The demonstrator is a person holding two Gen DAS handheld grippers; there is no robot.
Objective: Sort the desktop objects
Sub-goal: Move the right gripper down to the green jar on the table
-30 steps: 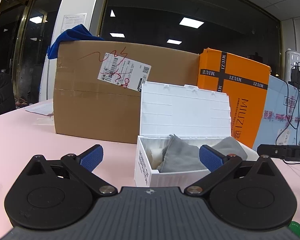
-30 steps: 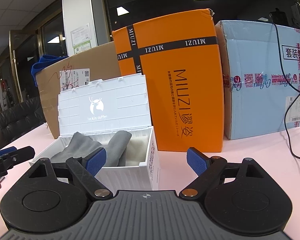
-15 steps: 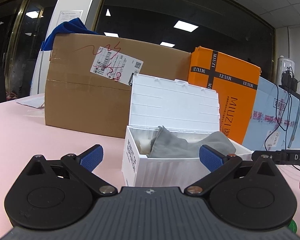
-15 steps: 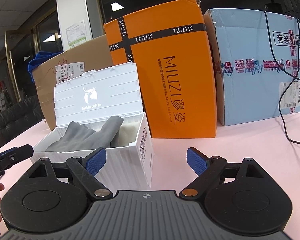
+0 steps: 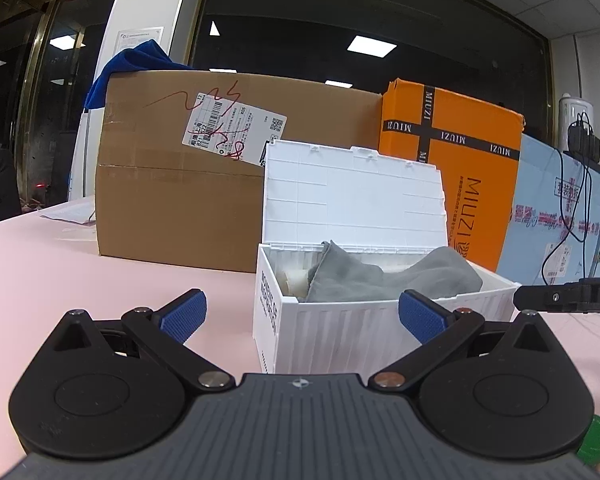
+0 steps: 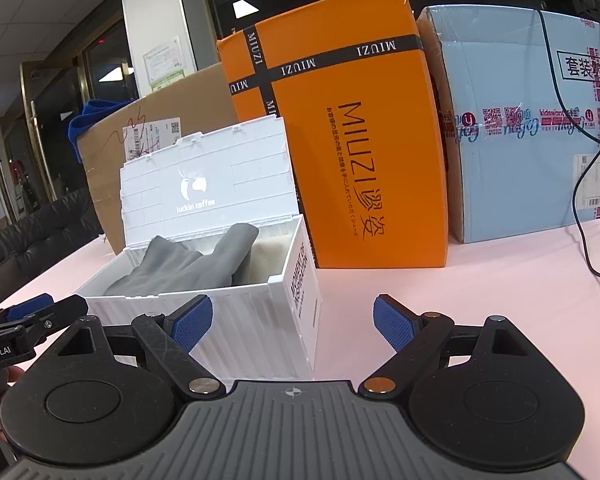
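Ahead, one white box (image 5: pixel 364 320) with one grey cloth (image 5: pixel 384 280), perhaps more beneath; both claws (image 5: pixel 302 316) (image 6: pixel 292 322) apart, empty.

The left gripper (image 5: pixel 302 316) hangs low over the pink tabletop (image 5: pixel 40 276) with its jaws spread wide and nothing between the blue pads (image 5: pixel 184 314). Just ahead stands a white plastic box (image 5: pixel 340 328) with its lid (image 5: pixel 352 196) raised upright; a grey cloth (image 5: pixel 384 280) lies bunched inside. Behind it are a brown cardboard carton (image 5: pixel 172 200) with a blue cloth (image 5: pixel 132 64) on top, an orange carton (image 5: pixel 476 176) and a light blue carton (image 5: pixel 560 216). The other gripper's black tip (image 5: pixel 564 295) shows at the right edge, and a green cap (image 5: pixel 598 438) low on the right.
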